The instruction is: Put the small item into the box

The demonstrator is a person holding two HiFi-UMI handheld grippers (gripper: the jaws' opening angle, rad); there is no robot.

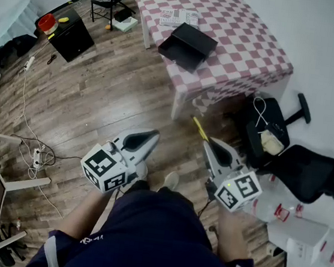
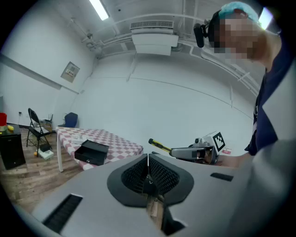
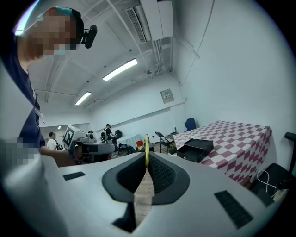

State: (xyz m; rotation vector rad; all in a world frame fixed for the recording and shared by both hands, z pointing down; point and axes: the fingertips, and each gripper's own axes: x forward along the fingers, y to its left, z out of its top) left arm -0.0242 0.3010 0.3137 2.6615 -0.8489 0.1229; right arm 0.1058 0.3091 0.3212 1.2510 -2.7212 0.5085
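Box [image 1: 187,45] on table [image 1: 245,44] near edge; office chair [image 1: 307,171] nearer, R of table.

A black box [image 1: 188,46] is sitting on a pink-and-white checked cloth [image 1: 250,46]. The grey right gripper [image 1: 206,141] is holding a yellow-and-black item [image 1: 199,128] above a brown wood floor [image 1: 98,103].

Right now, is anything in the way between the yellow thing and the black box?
Nothing visible is. The right tool holds the yellow thing; only bare wood floor lies between it and the checkered table, where the black box sits near the edge.
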